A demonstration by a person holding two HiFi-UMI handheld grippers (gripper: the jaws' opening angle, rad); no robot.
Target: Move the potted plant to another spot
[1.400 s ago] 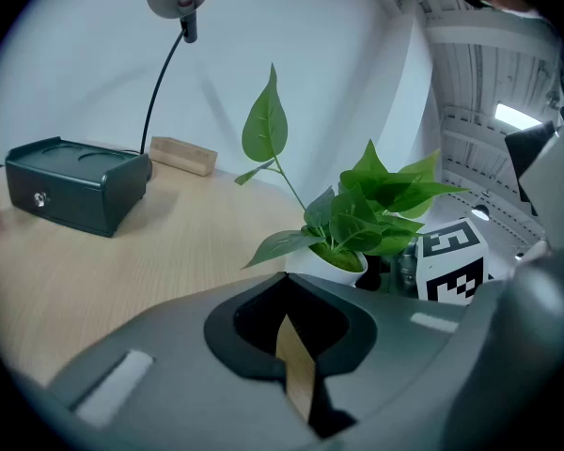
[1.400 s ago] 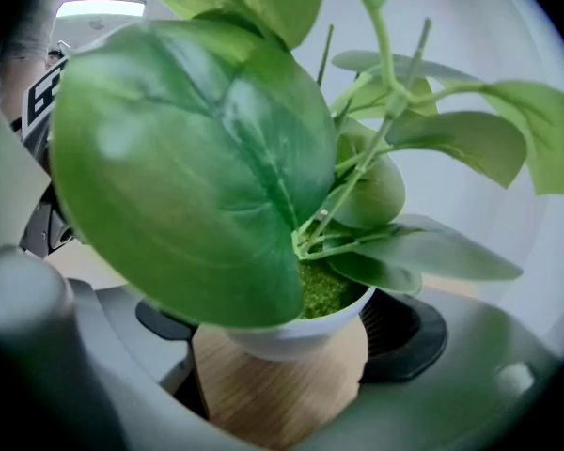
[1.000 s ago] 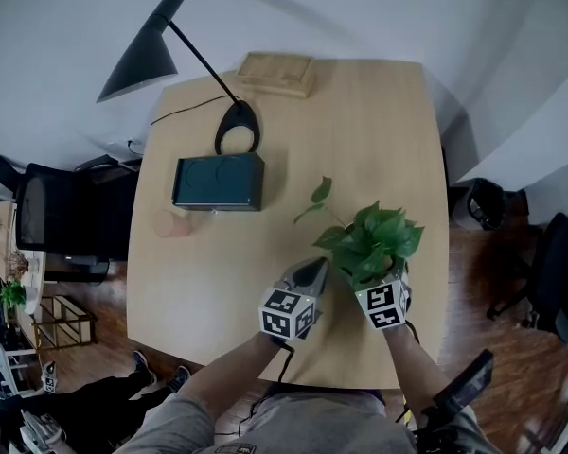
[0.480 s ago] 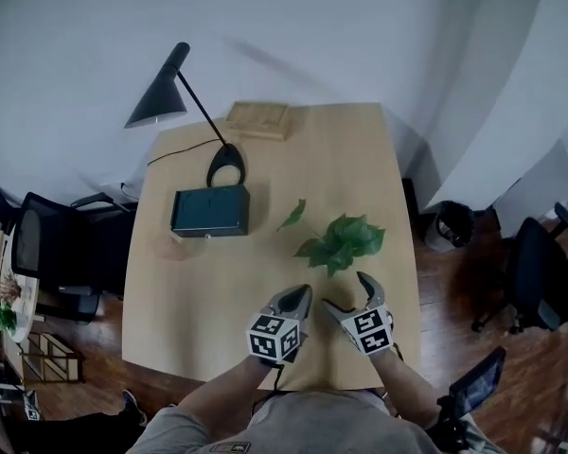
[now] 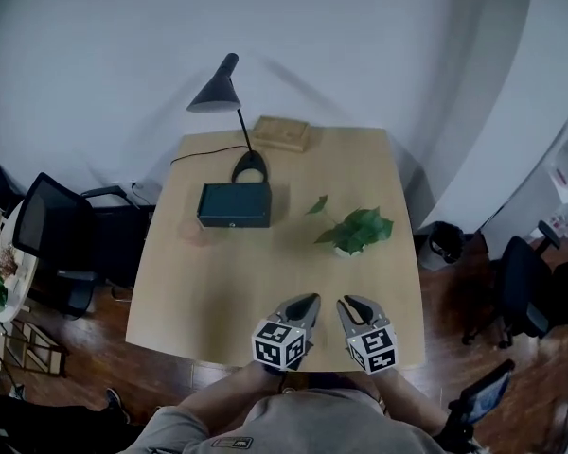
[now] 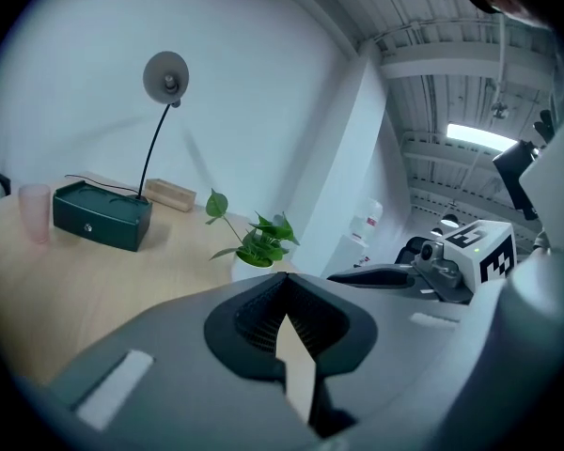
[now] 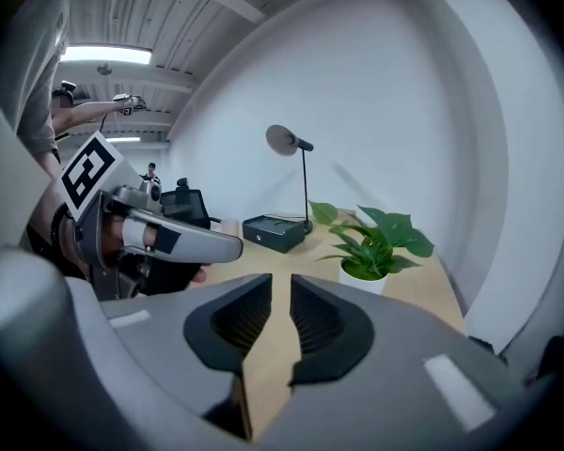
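The potted plant (image 5: 357, 231), green leaves in a small white pot, stands alone on the right part of the wooden table (image 5: 265, 282). It also shows in the left gripper view (image 6: 257, 243) and in the right gripper view (image 7: 374, 240). Both grippers hover side by side over the table's near edge, well short of the plant. My left gripper (image 5: 306, 301) is shut with nothing in it (image 6: 284, 280). My right gripper (image 5: 346, 302) is closing, a narrow gap still between its pads and nothing in that gap (image 7: 282, 287).
A black desk lamp (image 5: 218, 94) stands at the back left, its base beside a dark green box (image 5: 234, 204). A wooden block (image 5: 282, 132) lies at the far edge, a pink cup (image 5: 191, 231) left of the box. Office chairs flank the table.
Both grippers have pulled back from the plant toward the near edge and risen. The right gripper's wide jaws have narrowed. The plant stays standing on the table.
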